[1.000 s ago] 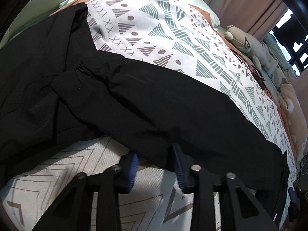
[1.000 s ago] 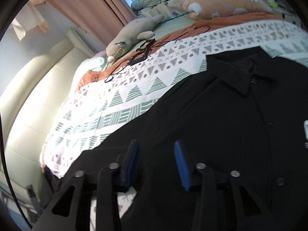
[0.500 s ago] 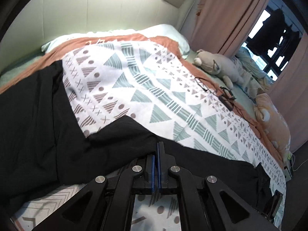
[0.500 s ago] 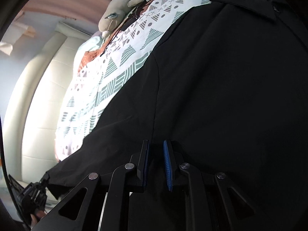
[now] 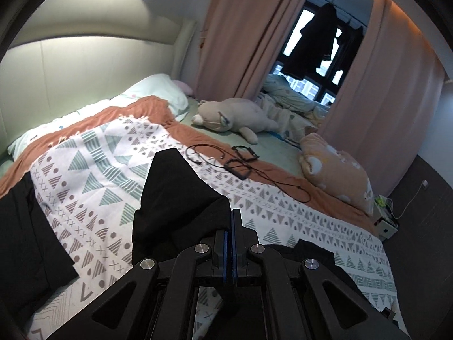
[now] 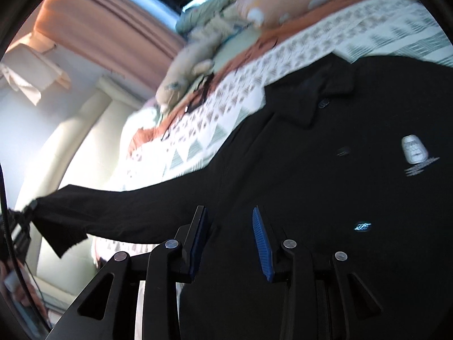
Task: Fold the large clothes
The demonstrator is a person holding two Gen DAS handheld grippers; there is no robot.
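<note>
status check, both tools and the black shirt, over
Left tool shut on black shirt sleeve, lifted. Right tool opening over shirt body, nothing pinched. Cables and plush toy farther up bed, clear.

Plush toy (image 5: 235, 114), cables (image 5: 240, 163) on patterned blanket (image 5: 113, 153); pink curtains (image 5: 235, 34)

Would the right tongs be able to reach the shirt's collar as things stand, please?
Probably yes: the right tongs, opening with nothing pinched, hover over the black shirt, and its collar lies uncovered ahead.

Pink curtains (image 5: 243, 42) frame a bright window (image 5: 320, 56).
</note>
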